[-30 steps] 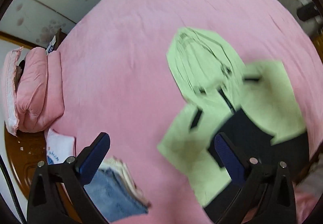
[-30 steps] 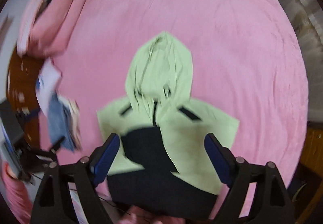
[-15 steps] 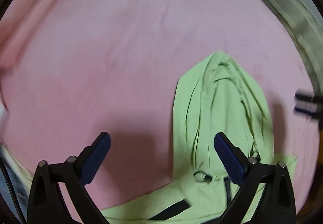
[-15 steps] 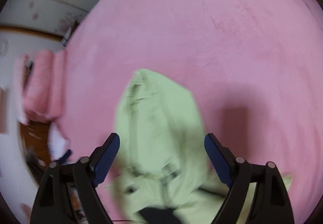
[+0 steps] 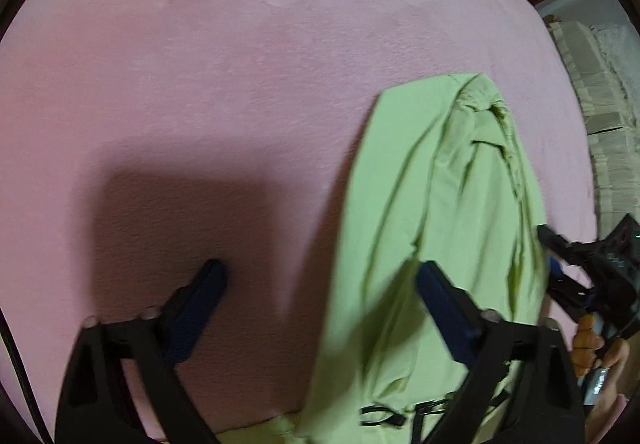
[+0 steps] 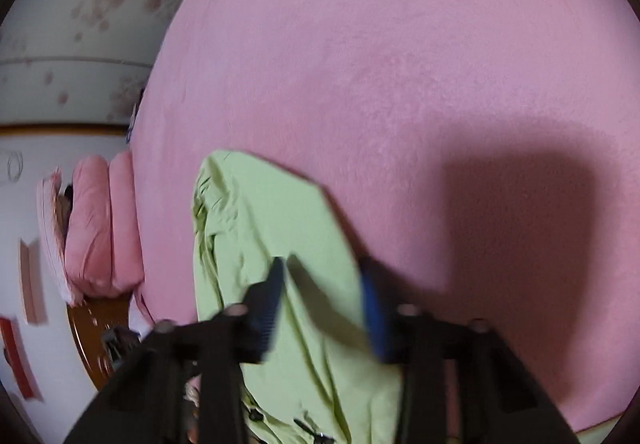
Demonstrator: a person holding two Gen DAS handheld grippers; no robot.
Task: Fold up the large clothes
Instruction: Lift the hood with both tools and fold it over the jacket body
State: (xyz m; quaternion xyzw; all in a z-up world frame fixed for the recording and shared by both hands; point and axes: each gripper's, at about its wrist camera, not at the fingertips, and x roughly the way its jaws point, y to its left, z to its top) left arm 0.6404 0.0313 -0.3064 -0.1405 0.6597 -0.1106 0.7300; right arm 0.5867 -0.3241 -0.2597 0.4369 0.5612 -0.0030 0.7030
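A light green hoodie lies flat on the pink bed cover (image 5: 240, 64), and only its hood (image 5: 440, 184) and the drawstring area show. My left gripper (image 5: 320, 284) hangs low over the hood's left edge. Its jaws are wide and closing: one finger is over bare cover, the other over green cloth. In the right wrist view, my right gripper (image 6: 320, 296) straddles the hood's (image 6: 260, 212) right edge. Its jaws are closing with a gap still between them and cloth lying in that gap. The right gripper (image 5: 554, 256) also shows at the hood's far side, held by a hand (image 5: 592, 344).
Pink pillows (image 6: 100, 224) are stacked at the head of the bed beside a wooden headboard (image 6: 92, 332) and a flowered wall (image 6: 80, 24). Beige bedding (image 5: 600, 104) lies past the bed's right edge. The pink cover (image 6: 400, 64) stretches beyond the hood.
Both grippers have dropped close to the bed, so the hood now fills the lower views. The right jaws have narrowed a lot around the hood's edge. The left jaws have narrowed slightly.
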